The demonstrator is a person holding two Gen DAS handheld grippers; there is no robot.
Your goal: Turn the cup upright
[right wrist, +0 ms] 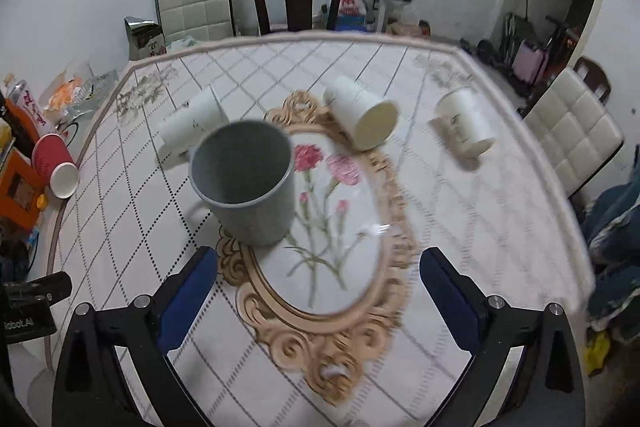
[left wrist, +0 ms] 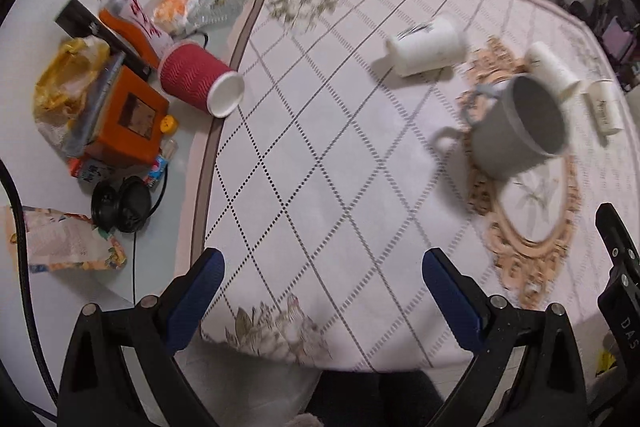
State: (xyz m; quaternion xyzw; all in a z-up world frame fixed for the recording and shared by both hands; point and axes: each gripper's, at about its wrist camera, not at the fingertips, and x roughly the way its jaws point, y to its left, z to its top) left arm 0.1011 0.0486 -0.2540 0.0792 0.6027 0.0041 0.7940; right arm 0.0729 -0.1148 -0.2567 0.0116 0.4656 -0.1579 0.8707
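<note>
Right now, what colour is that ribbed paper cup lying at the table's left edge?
Red, with a white inside. The ribbed paper cup shows best in the left wrist view.

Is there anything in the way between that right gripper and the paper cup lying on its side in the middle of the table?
Nothing visible blocks it. The right gripper is open over the floral mat, and only bare mat lies ahead of the tipped paper cup. The grey mug stands off to the left.

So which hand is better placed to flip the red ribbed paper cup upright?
Left. The red ribbed paper cup lies on its side at the table's left edge, nearer the open left gripper.
</note>
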